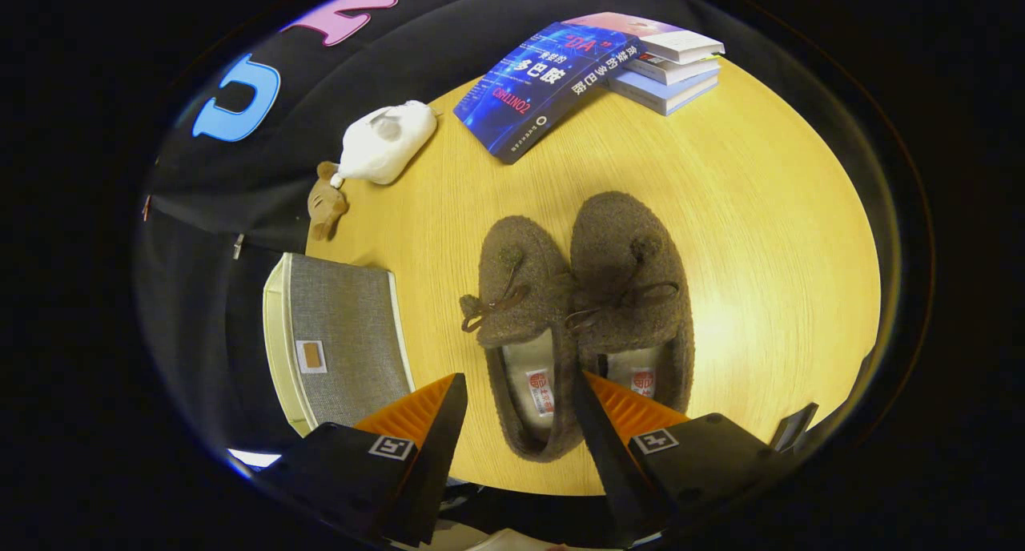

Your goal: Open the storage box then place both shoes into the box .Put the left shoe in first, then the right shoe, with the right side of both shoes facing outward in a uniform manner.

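Note:
Two brown fuzzy slippers lie side by side on the wooden table (pixel 761 239), toes pointing away from me. The left shoe (pixel 520 295) has its heel end between my fingers, while the right shoe (pixel 629 279) lies just beyond the right finger. My gripper (pixel 519 384) hovers over the heel of the left shoe, open, with neither finger pressing on it. The grey fabric storage box (pixel 344 339) with a cream rim stands off the left finger, at the table's left edge, showing a grey panel with a small tag.
A blue book (pixel 536 82) leans on a stack of books (pixel 669 62) at the far side of the table. A white plush toy (pixel 384 142) and a small brown plush (pixel 326 203) lie at the far left edge.

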